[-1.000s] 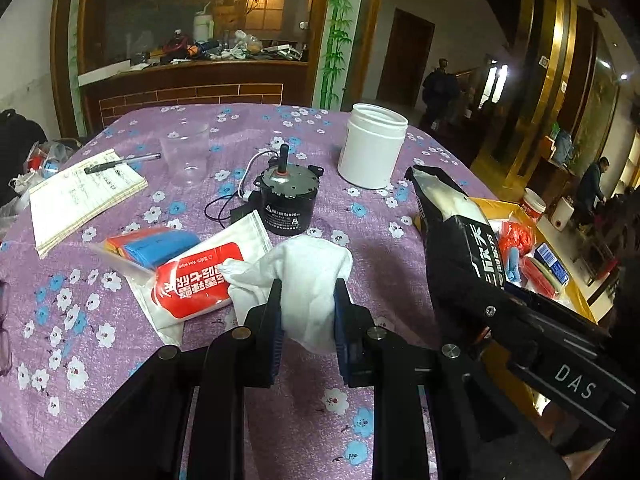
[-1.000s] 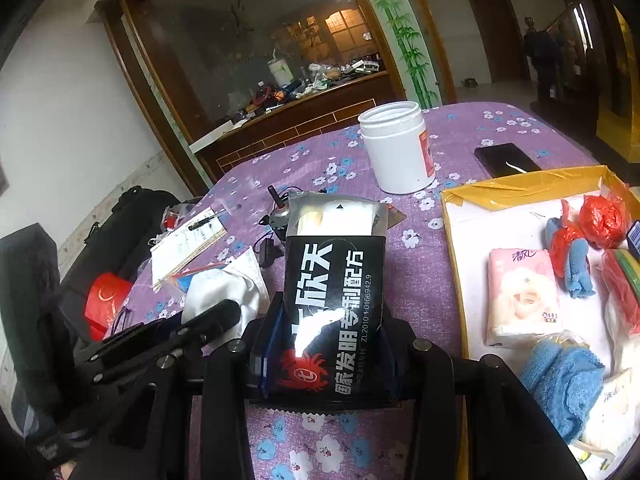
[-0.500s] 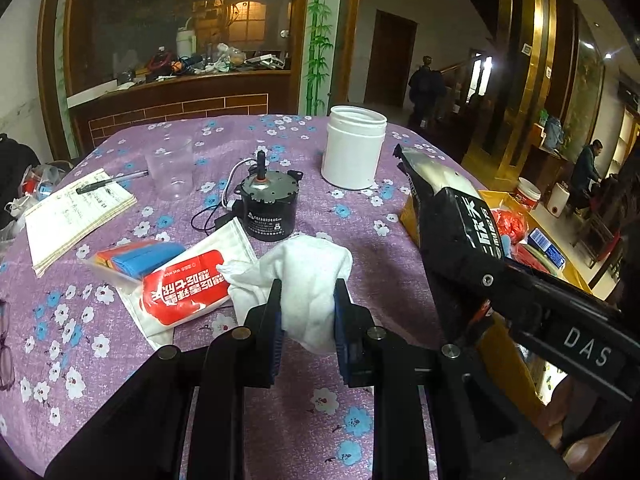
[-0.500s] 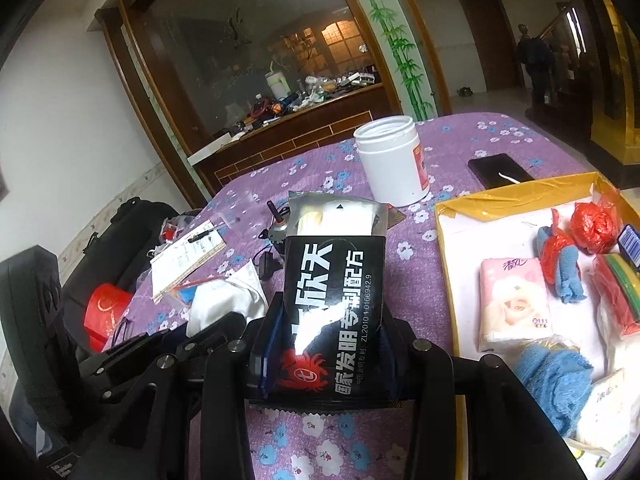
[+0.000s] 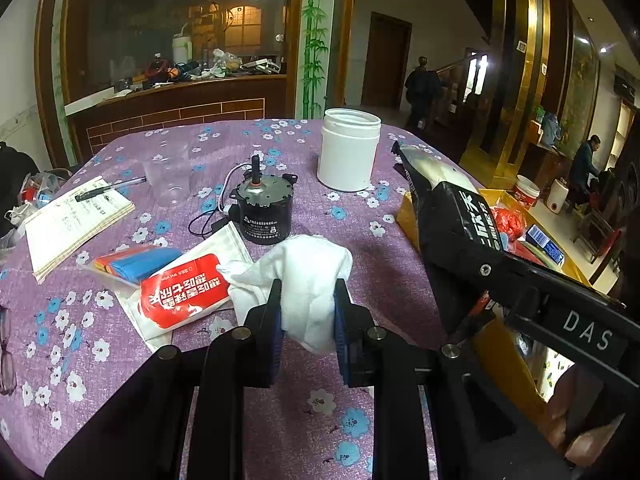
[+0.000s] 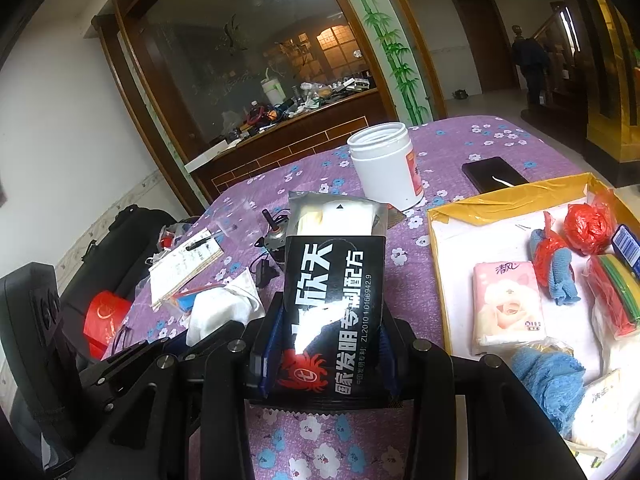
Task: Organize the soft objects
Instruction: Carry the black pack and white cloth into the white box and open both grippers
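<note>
White cloth (image 5: pixel 310 280) sits pinched between your left gripper's (image 5: pixel 307 316) closed-in fingers, above the purple floral tablecloth (image 5: pixel 360 236). Your right gripper (image 6: pixel 326 344) clamps a black pouch (image 6: pixel 332 308) beside the yellow tray (image 6: pixel 496 200).

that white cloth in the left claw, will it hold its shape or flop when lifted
Probably floppy: the white cloth bunches and creases between the left claw, with a loose corner trailing onto the wet wipes pack. It looks light and thin, and unlikely to slip, since the pads squeeze it.
</note>
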Action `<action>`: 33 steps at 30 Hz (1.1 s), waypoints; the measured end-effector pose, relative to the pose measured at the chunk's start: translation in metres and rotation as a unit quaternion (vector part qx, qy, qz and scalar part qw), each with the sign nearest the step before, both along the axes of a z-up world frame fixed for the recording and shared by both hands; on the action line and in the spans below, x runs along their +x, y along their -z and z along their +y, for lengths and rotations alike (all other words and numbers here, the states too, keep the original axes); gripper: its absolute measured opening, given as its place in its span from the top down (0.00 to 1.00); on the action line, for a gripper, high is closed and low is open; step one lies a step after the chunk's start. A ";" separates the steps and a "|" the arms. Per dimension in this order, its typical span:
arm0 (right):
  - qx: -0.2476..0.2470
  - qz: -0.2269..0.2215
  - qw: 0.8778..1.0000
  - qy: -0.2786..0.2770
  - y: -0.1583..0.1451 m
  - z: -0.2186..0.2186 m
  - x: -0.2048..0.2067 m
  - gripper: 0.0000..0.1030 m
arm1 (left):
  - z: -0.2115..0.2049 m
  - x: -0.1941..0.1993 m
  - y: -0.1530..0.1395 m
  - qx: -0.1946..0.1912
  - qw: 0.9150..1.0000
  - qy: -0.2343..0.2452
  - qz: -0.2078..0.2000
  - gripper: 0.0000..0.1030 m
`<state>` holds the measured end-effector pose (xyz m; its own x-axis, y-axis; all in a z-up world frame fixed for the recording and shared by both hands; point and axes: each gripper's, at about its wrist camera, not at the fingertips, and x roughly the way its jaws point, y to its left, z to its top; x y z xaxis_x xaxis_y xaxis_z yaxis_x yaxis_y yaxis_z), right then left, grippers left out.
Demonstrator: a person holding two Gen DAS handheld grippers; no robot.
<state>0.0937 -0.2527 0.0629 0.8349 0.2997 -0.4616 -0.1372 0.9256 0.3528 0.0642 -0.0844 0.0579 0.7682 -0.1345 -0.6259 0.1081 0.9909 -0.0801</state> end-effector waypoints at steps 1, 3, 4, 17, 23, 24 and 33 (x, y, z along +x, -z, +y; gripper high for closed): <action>0.000 0.000 1.000 0.001 0.000 0.000 0.000 0.60 | 0.000 0.000 0.000 0.000 1.000 0.000 0.001 0.82; 0.001 0.000 1.000 0.002 0.000 -0.001 0.000 0.60 | 0.000 0.000 0.000 0.000 1.000 0.000 0.001 0.82; 0.002 -0.001 1.000 0.003 -0.001 -0.001 0.000 0.60 | 0.000 0.000 0.000 0.000 1.000 0.000 0.000 0.82; 0.022 -0.001 1.000 0.016 -0.005 -0.014 -0.007 0.60 | 0.000 -0.001 -0.003 -0.024 1.000 0.015 0.006 0.82; 0.044 -0.006 0.998 0.034 -0.008 -0.038 -0.025 0.60 | -0.010 -0.003 -0.004 -0.018 0.999 0.025 0.011 0.82; 0.046 -0.006 0.998 0.037 -0.007 -0.044 -0.028 0.60 | -0.013 -0.004 -0.005 -0.016 0.999 0.027 0.009 0.82; 0.075 -0.007 0.994 0.074 -0.003 -0.098 -0.053 0.60 | -0.062 -0.011 -0.024 -0.012 0.997 0.075 0.010 0.82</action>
